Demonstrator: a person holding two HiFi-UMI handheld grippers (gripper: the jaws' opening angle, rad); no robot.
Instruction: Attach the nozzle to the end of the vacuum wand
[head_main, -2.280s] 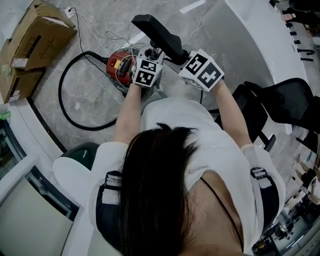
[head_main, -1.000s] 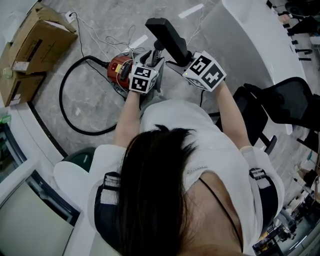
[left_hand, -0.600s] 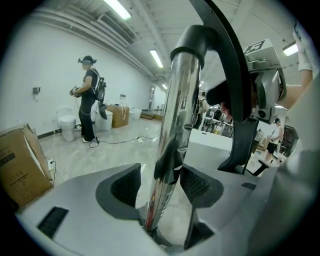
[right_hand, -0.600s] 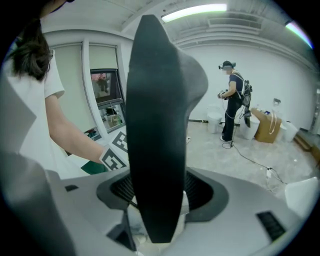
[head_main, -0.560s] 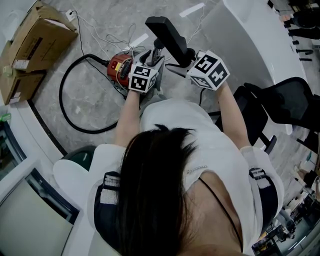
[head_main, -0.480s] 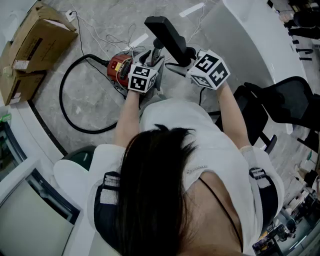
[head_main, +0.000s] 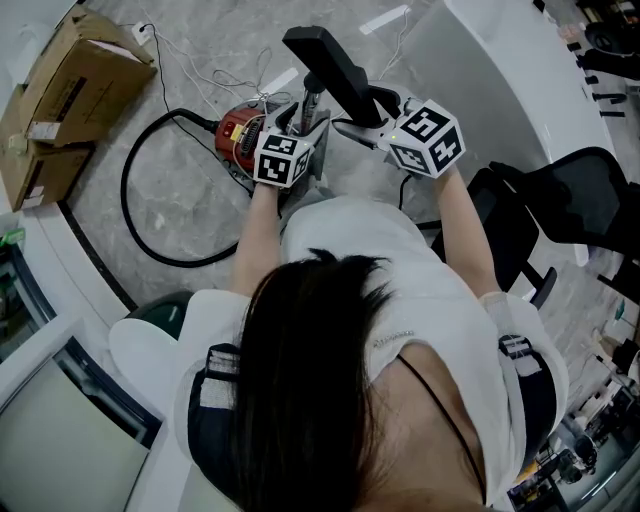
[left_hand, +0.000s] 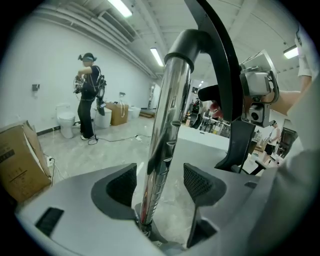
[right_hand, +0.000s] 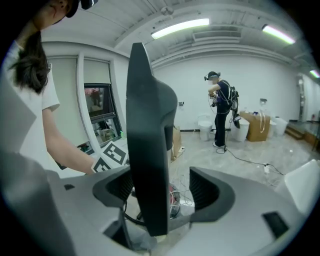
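Observation:
A chrome vacuum wand (left_hand: 162, 125) stands upright between the pads of my left gripper (left_hand: 160, 182), with a gap on each side. Its top end sits in the dark collar (left_hand: 186, 42) of the black nozzle (head_main: 330, 62). The nozzle (right_hand: 147, 135) also stands between the jaws of my right gripper (right_hand: 162, 187), close to the left pad and clear of the right one. Both grippers' jaws have just been opening. In the head view the left gripper (head_main: 300, 122) and the right gripper (head_main: 368, 108) flank the wand (head_main: 309, 100) from below.
The red vacuum body (head_main: 236, 135) lies on the floor behind the left gripper, with a black hose (head_main: 135, 215) looping left. Cardboard boxes (head_main: 70, 75) are at the upper left, a white curved desk (head_main: 500, 70) and black chair (head_main: 560, 210) at the right. Another person (right_hand: 222, 110) stands far off.
The right gripper's marker cube has turned and slid slightly right, away from the nozzle. The nozzle's far end has shifted a little left. The left gripper has stayed in place.

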